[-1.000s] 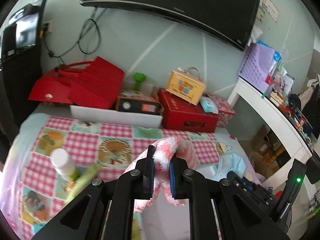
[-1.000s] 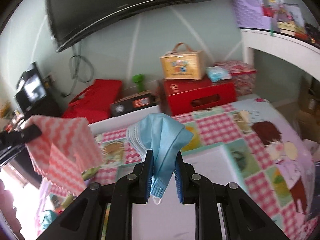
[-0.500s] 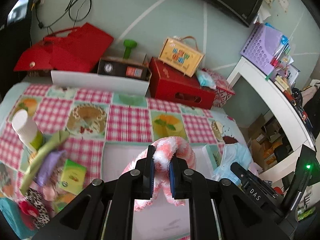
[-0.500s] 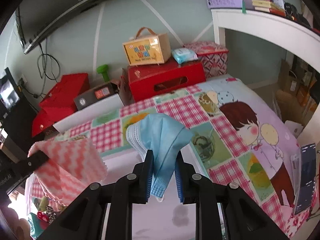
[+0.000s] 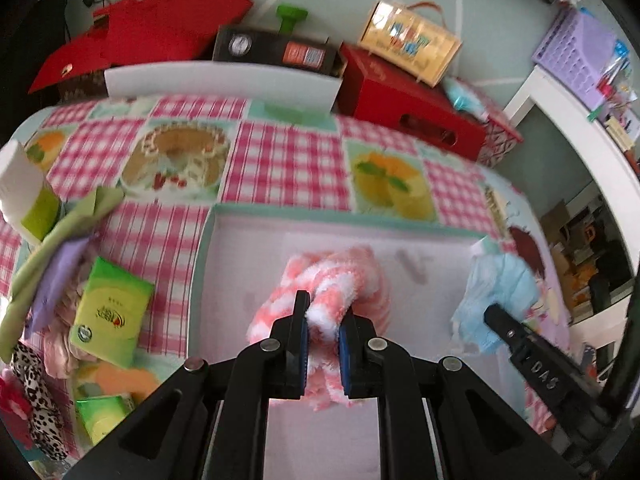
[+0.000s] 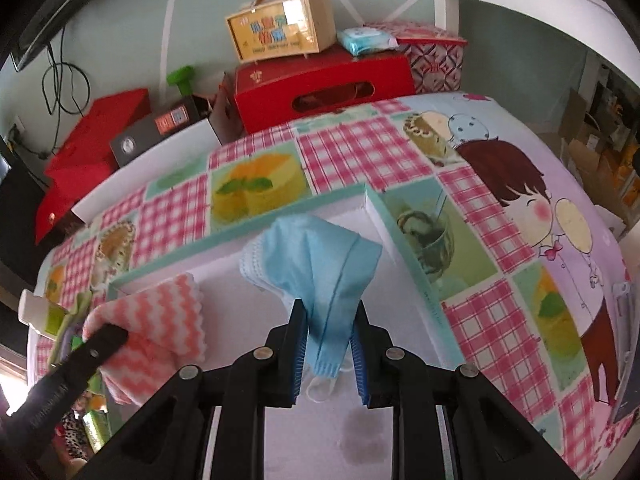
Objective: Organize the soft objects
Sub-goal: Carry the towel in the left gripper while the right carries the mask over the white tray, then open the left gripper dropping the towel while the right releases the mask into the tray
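My left gripper [image 5: 323,312] is shut on a pink-and-white fluffy cloth [image 5: 336,280] and holds it over the white inside of a teal-rimmed box [image 5: 208,248]. The cloth also shows in the right wrist view [image 6: 160,328]. My right gripper [image 6: 328,320] is shut on a blue face mask [image 6: 320,264] and holds it over the same box [image 6: 404,248], near its right wall. The mask shows at the right of the left wrist view [image 5: 500,296].
The box lies on a pink checked cloth [image 5: 280,168] covering the surface. At the left lie green packets [image 5: 108,312], a green and purple cloth [image 5: 52,252], a leopard-print item [image 5: 36,400] and a white-capped bottle [image 5: 24,192]. Red boxes [image 5: 404,104] stand at the back.
Both grippers have come down and tilted forward over the box, still holding the pink cloth and the blue mask. The box now fills the lower part of both views.
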